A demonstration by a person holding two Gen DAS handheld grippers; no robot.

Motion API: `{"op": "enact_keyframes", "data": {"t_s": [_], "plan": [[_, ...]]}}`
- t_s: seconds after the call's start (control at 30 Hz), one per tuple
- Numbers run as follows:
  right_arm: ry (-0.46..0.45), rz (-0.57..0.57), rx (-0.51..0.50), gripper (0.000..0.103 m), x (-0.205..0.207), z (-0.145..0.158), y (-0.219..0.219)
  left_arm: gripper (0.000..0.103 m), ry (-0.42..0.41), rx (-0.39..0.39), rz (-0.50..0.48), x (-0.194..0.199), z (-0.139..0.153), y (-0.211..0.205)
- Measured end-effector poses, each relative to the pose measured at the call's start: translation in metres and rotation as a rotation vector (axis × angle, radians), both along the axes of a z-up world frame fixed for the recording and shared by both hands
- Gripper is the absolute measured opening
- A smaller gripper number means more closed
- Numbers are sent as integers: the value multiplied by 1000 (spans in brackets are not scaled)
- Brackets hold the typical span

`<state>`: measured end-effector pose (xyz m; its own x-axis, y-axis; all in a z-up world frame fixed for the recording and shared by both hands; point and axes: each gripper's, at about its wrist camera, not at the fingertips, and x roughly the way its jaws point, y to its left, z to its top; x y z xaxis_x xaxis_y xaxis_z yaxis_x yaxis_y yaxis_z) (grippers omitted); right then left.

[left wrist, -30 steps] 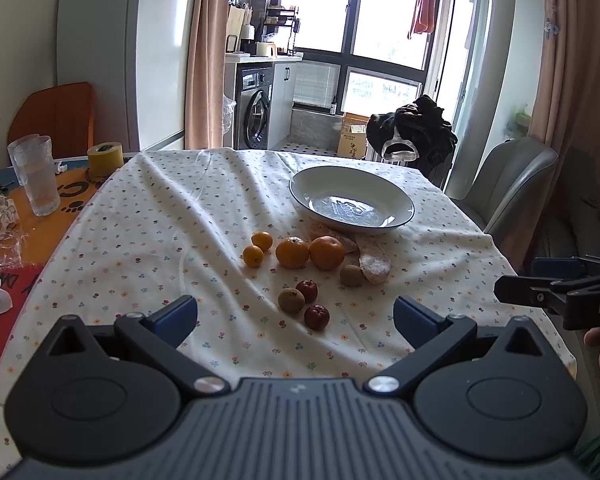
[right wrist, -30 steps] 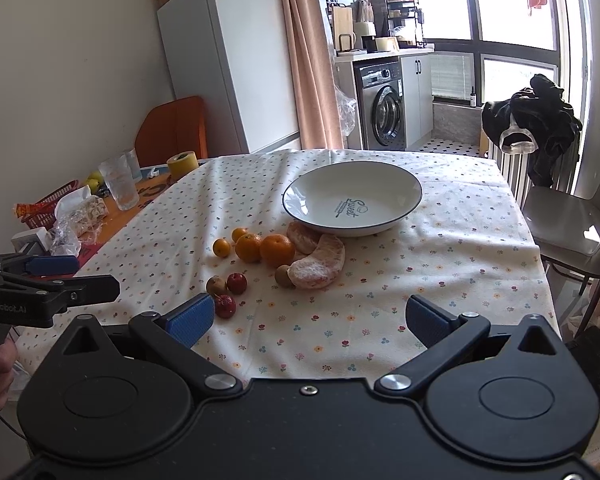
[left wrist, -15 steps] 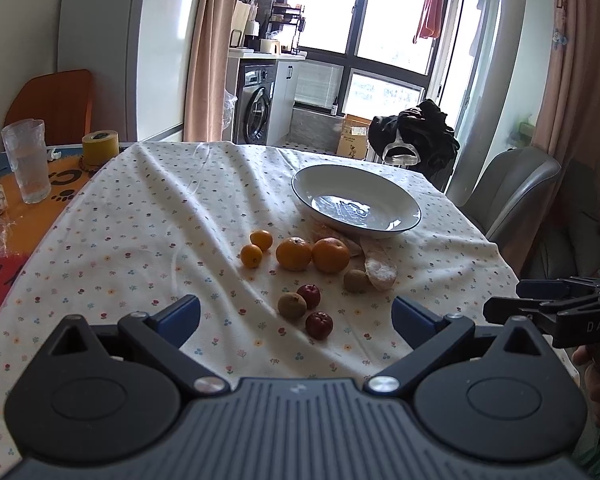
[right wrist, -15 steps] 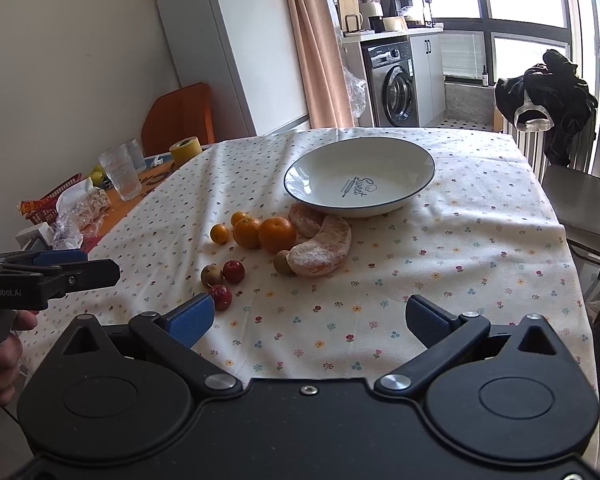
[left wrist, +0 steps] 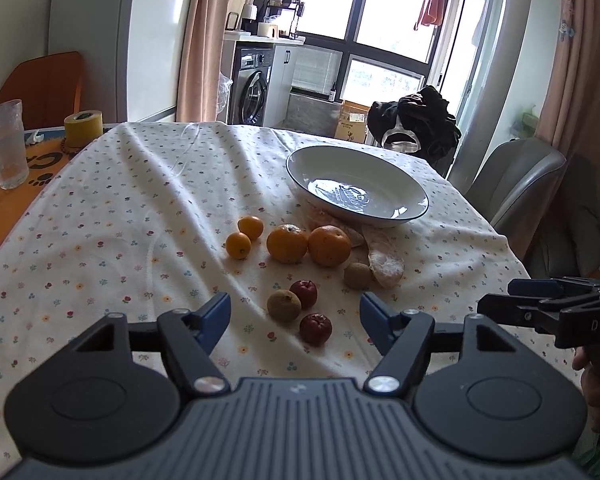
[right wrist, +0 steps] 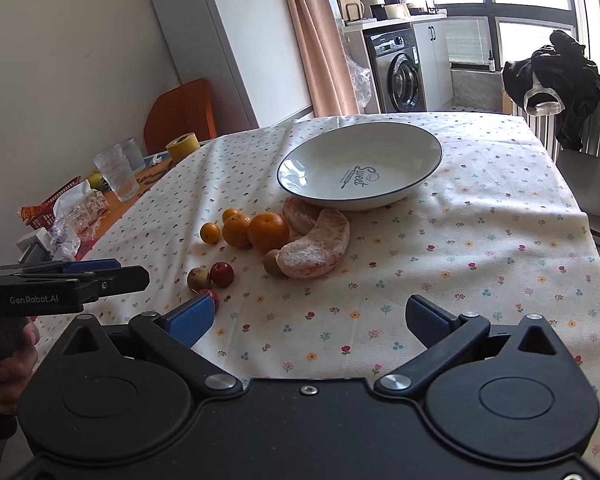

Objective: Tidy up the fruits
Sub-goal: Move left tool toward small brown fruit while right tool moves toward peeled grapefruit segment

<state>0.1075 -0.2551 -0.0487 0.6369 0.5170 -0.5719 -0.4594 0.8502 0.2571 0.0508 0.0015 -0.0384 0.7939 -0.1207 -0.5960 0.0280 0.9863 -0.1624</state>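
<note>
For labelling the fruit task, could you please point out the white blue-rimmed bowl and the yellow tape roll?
White blue-rimmed bowl [right wrist: 384, 136]: right wrist view, bare inner wall.
Yellow tape roll [left wrist: 83, 130]: left wrist view, outer side face.

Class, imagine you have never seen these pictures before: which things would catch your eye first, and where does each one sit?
The eye lands first on the cluster of fruit on the flowered tablecloth: oranges, small red fruits and peeled citrus pieces. Just behind it stands the empty white bowl with a dark rim. In the foreground, the left gripper and right gripper hang open before the fruit.
</note>
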Motion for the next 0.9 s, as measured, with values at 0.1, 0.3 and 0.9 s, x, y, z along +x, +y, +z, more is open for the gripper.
{"op": "enact_keyframes", "data": {"t_s": [0.1, 0.3, 0.9], "plan": [[3, -3, -1, 103, 7, -3, 3, 62, 17, -9, 7, 9, -7, 2], [15, 1, -11, 103, 17, -9, 9, 55, 44, -29, 7, 23, -19, 6], [37, 12, -26, 95, 44, -21, 30, 34, 78, -69, -14, 50, -43, 7]]}}
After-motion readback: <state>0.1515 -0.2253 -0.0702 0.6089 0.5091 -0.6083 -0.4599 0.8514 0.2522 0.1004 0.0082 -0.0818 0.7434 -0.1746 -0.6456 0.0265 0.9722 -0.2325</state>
